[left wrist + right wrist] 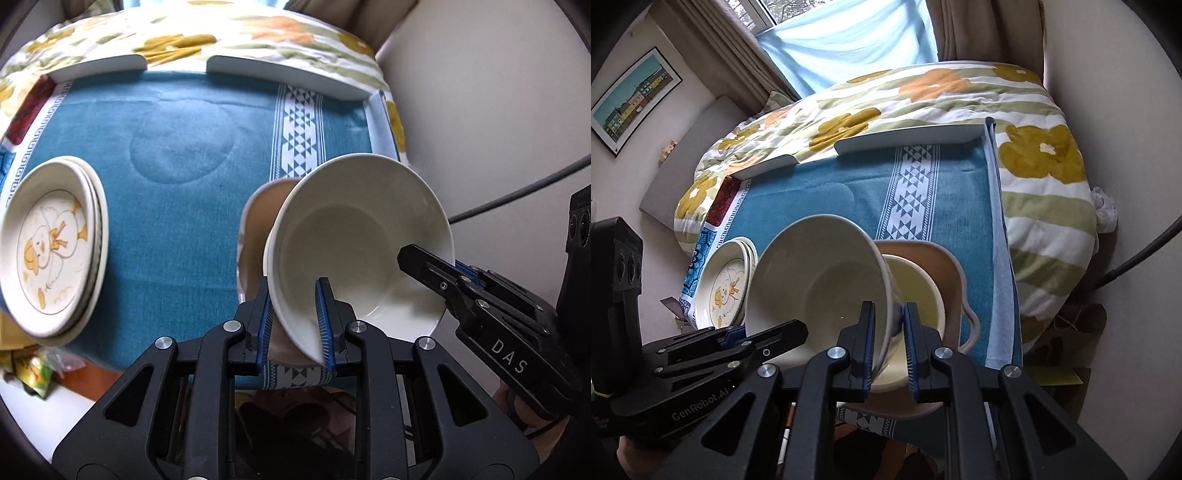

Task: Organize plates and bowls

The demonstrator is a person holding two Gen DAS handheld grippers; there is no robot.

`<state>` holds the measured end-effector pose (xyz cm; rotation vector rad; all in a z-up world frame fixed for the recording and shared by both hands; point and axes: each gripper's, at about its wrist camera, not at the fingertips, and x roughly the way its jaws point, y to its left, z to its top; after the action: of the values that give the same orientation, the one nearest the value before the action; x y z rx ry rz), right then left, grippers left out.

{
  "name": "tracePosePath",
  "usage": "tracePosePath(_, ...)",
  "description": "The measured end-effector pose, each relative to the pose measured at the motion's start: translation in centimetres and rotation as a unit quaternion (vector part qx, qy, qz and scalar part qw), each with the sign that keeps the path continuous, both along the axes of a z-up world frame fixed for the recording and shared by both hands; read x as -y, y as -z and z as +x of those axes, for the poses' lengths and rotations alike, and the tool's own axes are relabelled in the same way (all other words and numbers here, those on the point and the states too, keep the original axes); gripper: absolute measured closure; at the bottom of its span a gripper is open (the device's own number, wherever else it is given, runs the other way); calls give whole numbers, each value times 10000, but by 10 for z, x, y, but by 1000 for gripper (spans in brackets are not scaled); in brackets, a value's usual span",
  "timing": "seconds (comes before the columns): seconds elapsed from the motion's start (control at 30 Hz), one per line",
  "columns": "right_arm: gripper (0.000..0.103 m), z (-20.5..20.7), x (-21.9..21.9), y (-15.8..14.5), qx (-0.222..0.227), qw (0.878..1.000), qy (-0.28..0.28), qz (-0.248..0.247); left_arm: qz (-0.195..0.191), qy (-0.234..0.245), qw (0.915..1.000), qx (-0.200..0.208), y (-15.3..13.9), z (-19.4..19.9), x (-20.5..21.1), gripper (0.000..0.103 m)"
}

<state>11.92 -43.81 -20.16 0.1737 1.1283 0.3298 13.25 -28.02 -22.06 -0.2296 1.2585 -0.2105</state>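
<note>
Both my grippers are clamped on the rim of one white bowl point(354, 251). Left gripper point(295, 321) pinches the rim at the bowl's 7 o'clock as seen from my left wrist; right gripper point(888, 343) pinches the opposite side, at about 5 o'clock from my right wrist. Neither is slack — wall of the bowl sits between each pair of pads.

Bowl is tilted, mouth turned toward the cameras, foot pointing away and down. It hangs above the blue cloth point(177, 206), not resting on it as far as I can judge.

Directly behind and below it: a tan dish point(942, 273) with a pale yellow bowl point(916, 291) nested inside. From my right wrist they lie at 2 o'clock of the held bowl, close, partly hidden by it.

Stack of duck plates point(51, 243) sits well apart, at 9 o'clock from my left wrist.

Judgement: next move is to level the bowl and lower it into the yellow one. Right hand is the nearer to that stack — it should lead.
</note>
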Motion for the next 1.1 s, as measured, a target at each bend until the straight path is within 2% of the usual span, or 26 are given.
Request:
tracePosePath(0.33,89,2,6,22,-175,9998,89,-65,750,442,9962,57,13,6,25,83)
tracePosePath(0.67,89,2,9,29,-235,9995,122,-151,1182,710,9903,149,16,9,39,83)
tracePosePath(1.1,89,0,10,30,-265,9995,127,-112,1395,716,9872,274,17,9,40,83)
